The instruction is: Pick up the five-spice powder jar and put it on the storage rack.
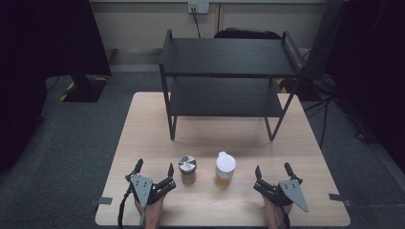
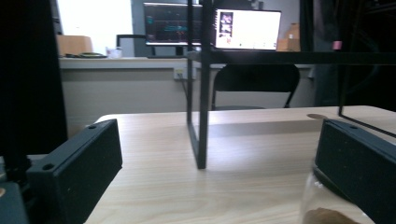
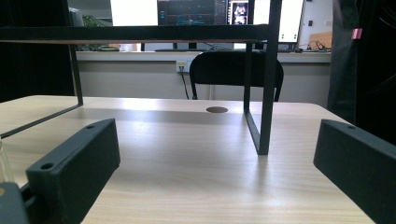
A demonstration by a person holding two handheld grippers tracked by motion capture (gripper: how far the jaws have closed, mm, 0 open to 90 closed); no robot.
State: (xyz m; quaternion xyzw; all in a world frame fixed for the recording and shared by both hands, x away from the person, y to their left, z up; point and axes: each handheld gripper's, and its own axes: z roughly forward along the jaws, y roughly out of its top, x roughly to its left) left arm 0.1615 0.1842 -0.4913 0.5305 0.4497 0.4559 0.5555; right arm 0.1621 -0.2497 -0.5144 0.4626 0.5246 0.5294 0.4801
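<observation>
Both tongs, left (image 1: 154, 171) and right (image 1: 273, 171), gape wide and empty at the counter's (image 1: 143, 124) near edge. Between them: silver-lidded jar (image 1: 187, 170), white-lidded jar (image 1: 225, 169). Nothing grasped; next, probably close around one.

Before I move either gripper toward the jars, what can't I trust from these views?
- Metal-lidded jar: contents too small in the high view; in the left gripper view its glass is blurred and cut by the bottom edge.
- White-lidded jar: label or fill level unreadable.
- Lower shelf of the rack: dark, shaded by the upper shelf.
</observation>
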